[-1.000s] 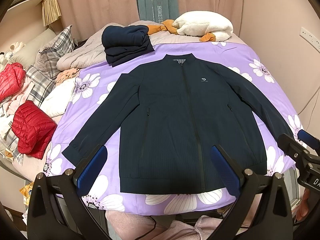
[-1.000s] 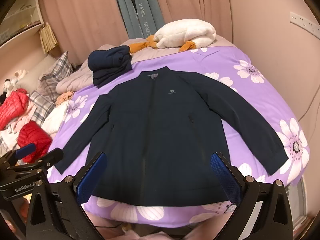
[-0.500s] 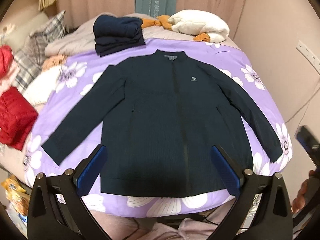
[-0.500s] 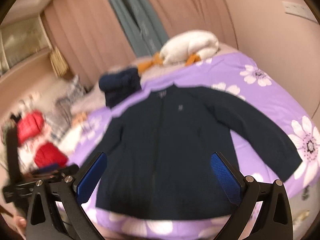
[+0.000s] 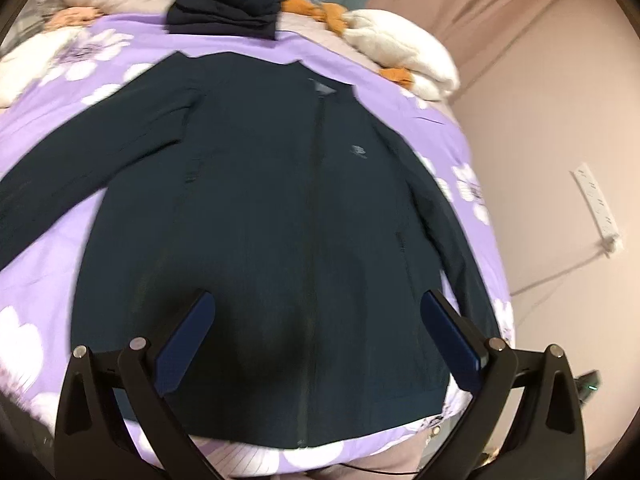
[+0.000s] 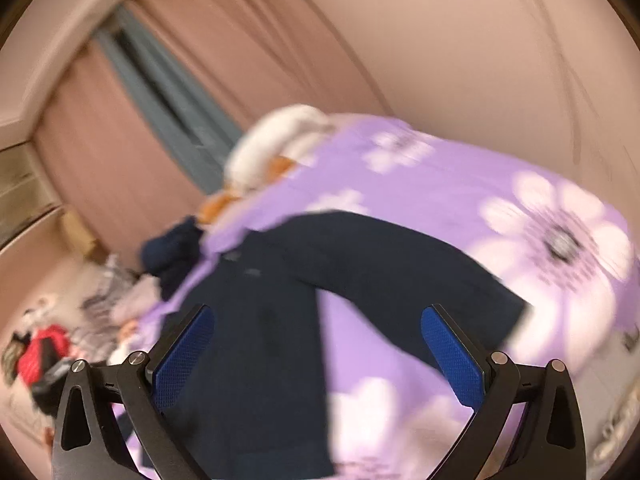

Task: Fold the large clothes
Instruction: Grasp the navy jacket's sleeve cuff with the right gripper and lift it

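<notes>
A dark navy zip jacket lies flat and face up on the purple flowered bed cover, sleeves spread out. My left gripper is open and empty, hovering over the jacket's lower hem. In the blurred right wrist view the jacket shows with its right sleeve stretched across the cover. My right gripper is open and empty, above the bed between the jacket's body and that sleeve.
A folded stack of dark clothes sits at the head of the bed, beside a white bundle with orange cloth. A pink wall with a socket strip stands to the right. Red clothing lies at the left.
Both grippers have moved forward and lower over the bed. The left view has swung toward the jacket's right half. The right view has tilted and turned toward the right sleeve. Both stay open.
</notes>
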A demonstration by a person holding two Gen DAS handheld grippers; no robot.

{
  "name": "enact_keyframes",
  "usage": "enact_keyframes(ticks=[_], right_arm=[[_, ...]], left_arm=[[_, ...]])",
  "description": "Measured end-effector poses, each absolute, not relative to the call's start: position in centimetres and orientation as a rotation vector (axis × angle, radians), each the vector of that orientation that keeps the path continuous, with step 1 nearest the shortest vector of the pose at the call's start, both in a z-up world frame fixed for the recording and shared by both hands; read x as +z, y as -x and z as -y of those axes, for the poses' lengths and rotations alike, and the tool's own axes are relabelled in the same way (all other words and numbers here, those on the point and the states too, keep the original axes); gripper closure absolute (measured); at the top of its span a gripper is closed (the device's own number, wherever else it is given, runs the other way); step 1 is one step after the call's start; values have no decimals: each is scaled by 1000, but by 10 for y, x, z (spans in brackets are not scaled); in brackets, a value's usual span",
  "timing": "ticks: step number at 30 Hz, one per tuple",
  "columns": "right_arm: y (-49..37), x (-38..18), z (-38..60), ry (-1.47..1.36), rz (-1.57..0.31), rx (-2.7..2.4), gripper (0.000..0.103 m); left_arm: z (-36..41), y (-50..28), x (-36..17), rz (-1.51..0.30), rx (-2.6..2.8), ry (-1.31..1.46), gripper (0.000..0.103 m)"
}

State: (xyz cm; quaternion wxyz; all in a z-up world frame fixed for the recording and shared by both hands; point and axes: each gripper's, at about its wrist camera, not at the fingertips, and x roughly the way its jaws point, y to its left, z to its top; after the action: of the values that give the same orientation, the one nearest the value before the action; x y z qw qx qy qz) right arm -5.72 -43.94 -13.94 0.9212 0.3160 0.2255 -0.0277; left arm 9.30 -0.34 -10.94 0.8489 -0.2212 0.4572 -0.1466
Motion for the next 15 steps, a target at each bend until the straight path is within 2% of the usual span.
enact_keyframes(ticks=[6, 10, 15], right_arm=[[67, -190, 485, -867, -466, -92, 0], [61, -218, 498, -969, -485, -86, 0], [46, -232, 502, -963, -515, -115, 0]], left_arm=[[30, -96, -102, -847, -448, 439, 0], [53, -111, -105, -896, -518, 411, 0], [75, -119, -110, -935, -533, 370, 0]])
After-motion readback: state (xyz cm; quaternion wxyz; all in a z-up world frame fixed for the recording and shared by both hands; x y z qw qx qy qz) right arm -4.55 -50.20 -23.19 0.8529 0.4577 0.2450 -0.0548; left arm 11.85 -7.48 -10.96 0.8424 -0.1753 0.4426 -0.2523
